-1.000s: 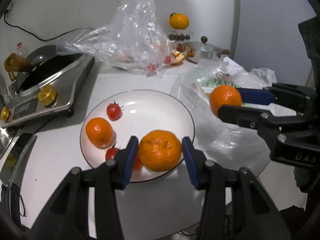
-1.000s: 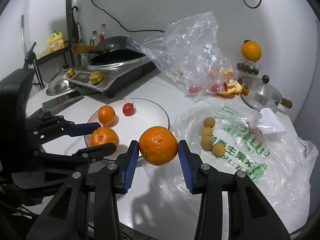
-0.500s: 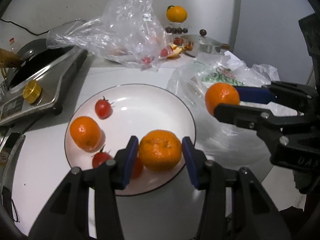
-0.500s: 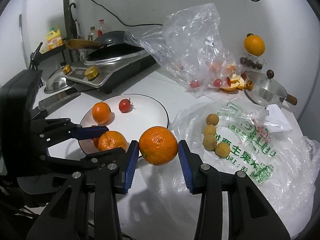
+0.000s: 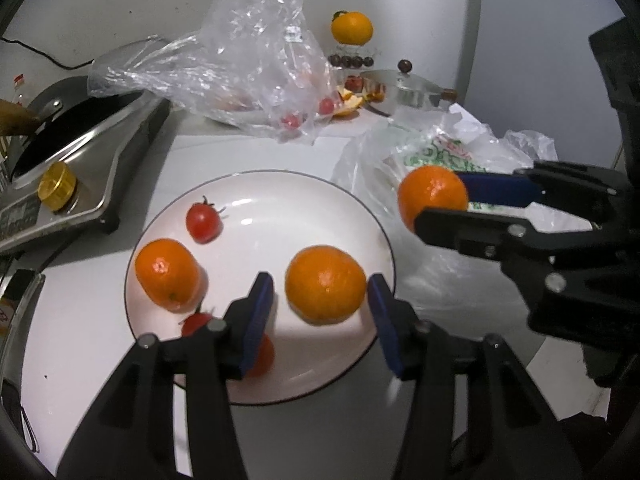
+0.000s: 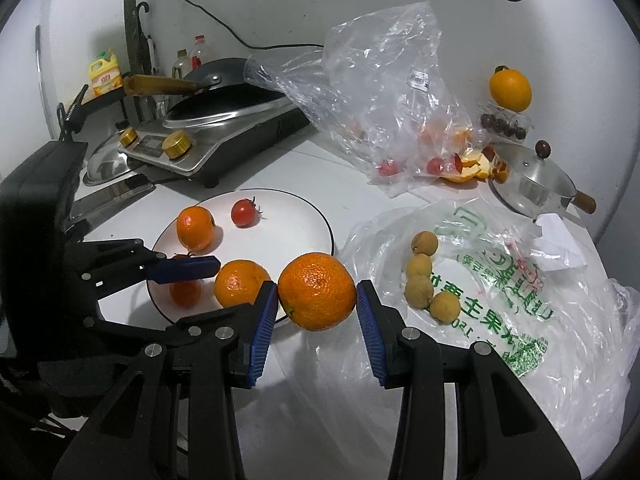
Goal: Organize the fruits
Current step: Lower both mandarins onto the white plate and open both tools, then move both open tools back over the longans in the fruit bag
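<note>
The left gripper (image 5: 320,304), jaws opening, straddles an orange (image 5: 325,284) lying on the plate (image 5: 304,196), pads clear. The right gripper (image 6: 316,304) clamps another orange (image 6: 317,297) above the plate's edge.

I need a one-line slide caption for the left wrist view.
Left gripper jaws opening around a mandarin on the white plate; right gripper holds another.

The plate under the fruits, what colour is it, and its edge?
The plate is white with a thin dark line around its rim, clearest in the left wrist view.
</note>
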